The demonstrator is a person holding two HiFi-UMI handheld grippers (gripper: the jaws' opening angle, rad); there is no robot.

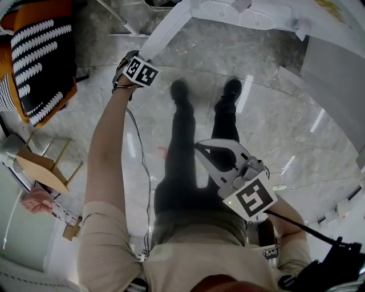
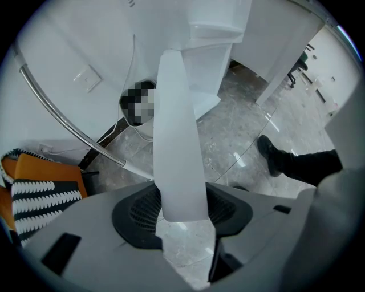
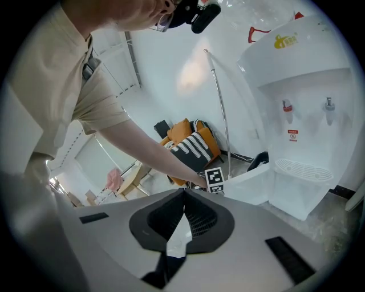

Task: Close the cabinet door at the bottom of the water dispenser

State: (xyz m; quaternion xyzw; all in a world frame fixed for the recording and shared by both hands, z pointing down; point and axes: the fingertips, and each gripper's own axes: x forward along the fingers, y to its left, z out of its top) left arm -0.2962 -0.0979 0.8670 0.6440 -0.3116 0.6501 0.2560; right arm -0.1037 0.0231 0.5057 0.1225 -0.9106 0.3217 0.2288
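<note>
The white water dispenser (image 3: 308, 114) stands at the right of the right gripper view, and its base (image 1: 239, 14) shows at the top of the head view. Its bottom cabinet door (image 1: 165, 31) hangs open, swung out toward me. My left gripper (image 1: 140, 60) points straight down over the door's top edge. In the left gripper view the door (image 2: 177, 142) runs between the jaws, and the left gripper (image 2: 183, 211) is shut on it with both pads against the panel. My right gripper (image 1: 198, 145) hovers in front of my legs, away from the door. Seen along its own jaws, the right gripper (image 3: 183, 197) is shut on nothing.
An orange chair with a black-and-white cushion (image 1: 40, 57) stands at the left, with a small wooden stool (image 1: 43, 165) below it. My shoes (image 1: 181, 90) rest on the glossy marble floor. A chrome rail (image 2: 63, 114) curves along the wall. A grey-white panel (image 1: 336, 85) stands at the right.
</note>
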